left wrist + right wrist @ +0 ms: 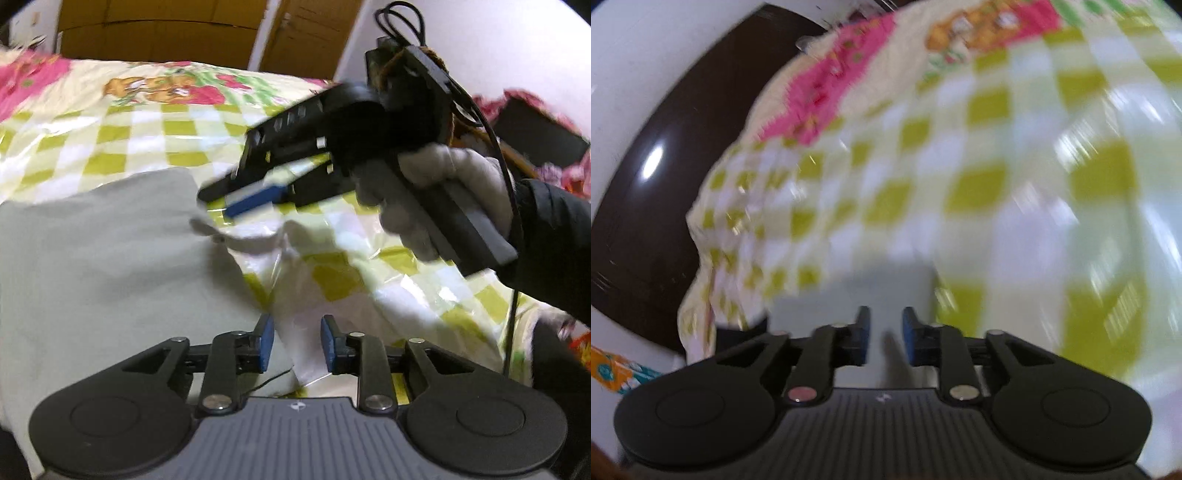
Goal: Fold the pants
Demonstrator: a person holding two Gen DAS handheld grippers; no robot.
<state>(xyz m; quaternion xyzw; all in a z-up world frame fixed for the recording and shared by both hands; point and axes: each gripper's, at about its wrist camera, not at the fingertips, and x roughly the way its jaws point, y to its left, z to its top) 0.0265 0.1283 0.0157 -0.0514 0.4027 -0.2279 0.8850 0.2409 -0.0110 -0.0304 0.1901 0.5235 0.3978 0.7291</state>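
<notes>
A checked cloth (177, 129) of lime and white squares, with a glossy sheen, filled the middle of the left wrist view; its far border carried pink patches and a bear print (147, 86). Brown wooden panels (162, 29) spanned the upper left of that frame, and a white wall (498, 48) the upper right. A dark flat item (535, 133) lay at the right edge, too blurred to identify. In the right wrist view the cloth's edge hung at left over a dark brown floor (665, 166); an orange scrap (609, 369) sat at lower left.
</notes>
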